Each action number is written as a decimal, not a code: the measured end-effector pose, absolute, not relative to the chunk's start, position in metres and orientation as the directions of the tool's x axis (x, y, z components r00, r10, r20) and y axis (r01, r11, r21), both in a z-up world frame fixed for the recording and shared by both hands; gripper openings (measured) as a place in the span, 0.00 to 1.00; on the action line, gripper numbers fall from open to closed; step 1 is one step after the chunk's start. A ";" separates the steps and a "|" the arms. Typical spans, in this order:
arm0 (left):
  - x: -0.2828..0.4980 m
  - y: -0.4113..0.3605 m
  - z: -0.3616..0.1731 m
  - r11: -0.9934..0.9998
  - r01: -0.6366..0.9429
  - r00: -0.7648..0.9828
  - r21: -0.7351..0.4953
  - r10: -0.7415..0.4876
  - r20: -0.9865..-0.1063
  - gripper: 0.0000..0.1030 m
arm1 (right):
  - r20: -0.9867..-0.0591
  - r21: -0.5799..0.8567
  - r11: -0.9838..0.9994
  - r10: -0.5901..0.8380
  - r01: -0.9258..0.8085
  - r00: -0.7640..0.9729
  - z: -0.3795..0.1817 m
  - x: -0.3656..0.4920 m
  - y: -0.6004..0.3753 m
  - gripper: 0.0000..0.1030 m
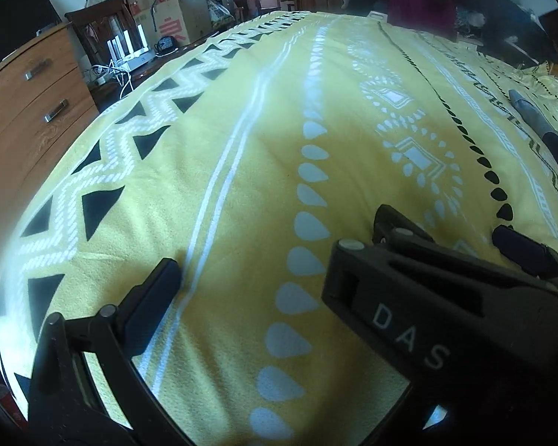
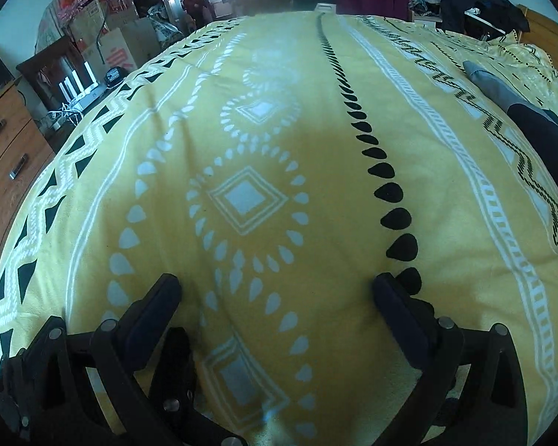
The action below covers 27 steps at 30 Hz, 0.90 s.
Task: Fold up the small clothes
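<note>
A grey and dark garment lies on the yellow patterned blanket at the far right; it also shows at the right edge of the left wrist view. My right gripper is open and empty, low over the blanket, well to the left of the garment. My left gripper is open and empty over the blanket. The right gripper's body, marked DAS, lies across the left wrist view and hides part of the left gripper's right finger.
A wooden chest of drawers stands left of the bed. Beside it are a dark chair, cables and white devices. Cardboard boxes and piled clothes line the far end.
</note>
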State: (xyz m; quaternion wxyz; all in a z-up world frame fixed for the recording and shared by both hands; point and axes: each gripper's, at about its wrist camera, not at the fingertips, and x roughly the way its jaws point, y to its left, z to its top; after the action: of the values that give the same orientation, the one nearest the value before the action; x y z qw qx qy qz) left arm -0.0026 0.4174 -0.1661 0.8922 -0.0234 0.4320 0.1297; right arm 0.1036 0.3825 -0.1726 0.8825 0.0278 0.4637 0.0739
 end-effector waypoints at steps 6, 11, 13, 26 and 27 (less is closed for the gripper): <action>-0.001 0.418 -0.167 0.967 -0.247 0.588 0.068 0.205 -0.782 1.00 | -0.817 0.113 0.988 0.153 -0.105 0.557 -0.173 0.105 0.382 1.00; -0.001 0.418 -0.166 0.967 -0.247 0.587 0.068 0.205 -0.783 1.00 | -0.817 0.114 0.988 0.153 -0.105 0.557 -0.173 0.104 0.382 1.00; -0.001 0.418 -0.166 0.967 -0.246 0.587 0.068 0.205 -0.783 1.00 | -0.817 0.114 0.988 0.153 -0.105 0.556 -0.173 0.104 0.382 1.00; -0.001 0.419 -0.166 0.967 -0.246 0.585 0.069 0.205 -0.784 1.00 | -0.818 0.112 0.988 0.152 -0.105 0.555 -0.173 0.105 0.382 1.00; -0.001 0.419 -0.166 0.967 -0.246 0.585 0.069 0.205 -0.785 1.00 | -0.818 0.112 0.988 0.152 -0.105 0.555 -0.173 0.105 0.382 1.00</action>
State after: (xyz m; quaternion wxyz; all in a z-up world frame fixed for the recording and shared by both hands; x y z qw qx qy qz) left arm -0.0008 0.4187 -0.1662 0.8898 -0.0238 0.4377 0.1267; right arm 0.1047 0.3822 -0.1732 0.8814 0.0249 0.4661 0.0729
